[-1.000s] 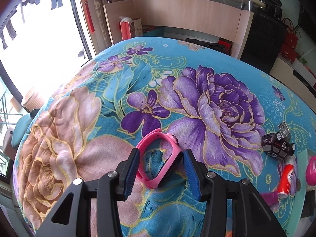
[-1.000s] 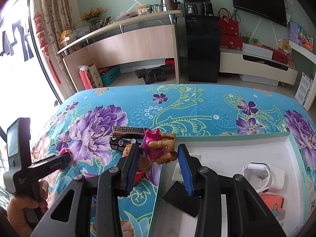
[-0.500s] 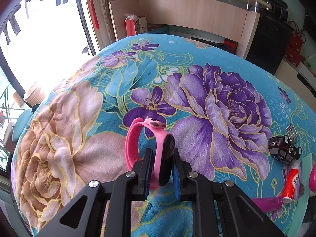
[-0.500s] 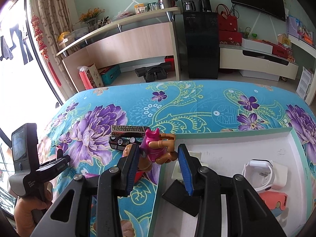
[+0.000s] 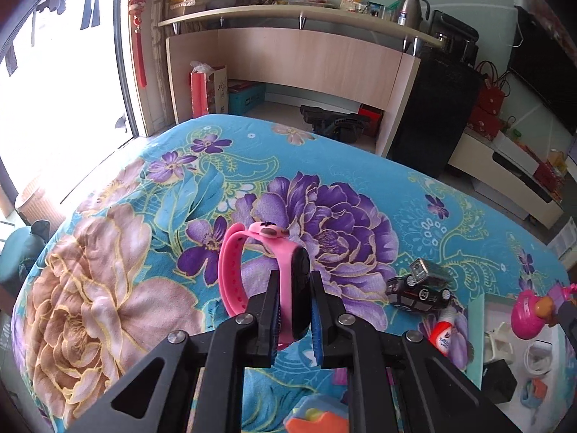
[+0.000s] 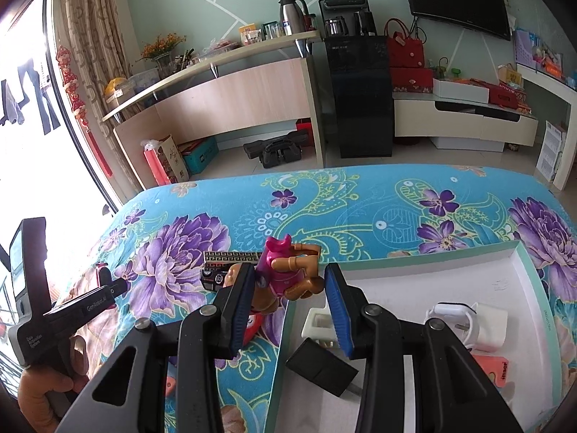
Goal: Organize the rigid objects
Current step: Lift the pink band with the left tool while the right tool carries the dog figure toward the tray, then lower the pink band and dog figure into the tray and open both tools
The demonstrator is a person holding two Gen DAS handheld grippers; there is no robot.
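My left gripper (image 5: 294, 310) is shut on a pink smartwatch (image 5: 285, 281) and holds it lifted above the floral blanket (image 5: 108, 288); the strap loops up to the left. It also shows in the right wrist view (image 6: 102, 274) at far left. My right gripper (image 6: 286, 306) stands open around a small doll in a pink dress (image 6: 285, 274), which sits between the fingers at the left rim of a white tray (image 6: 523, 274). I cannot tell if the fingers touch the doll.
A black toy car (image 5: 418, 294), a patterned box (image 6: 232, 257) and a red tube (image 5: 441, 332) lie on the blanket beside the tray. The tray holds white chargers (image 6: 465, 321), a black adapter (image 6: 321, 366) and a pink item (image 6: 494, 370). Orange toys (image 5: 317, 418) lie near.
My left gripper closed on the pink smartwatch, lifted it off the blanket and swung toward the right. The right gripper has stayed open around the doll.
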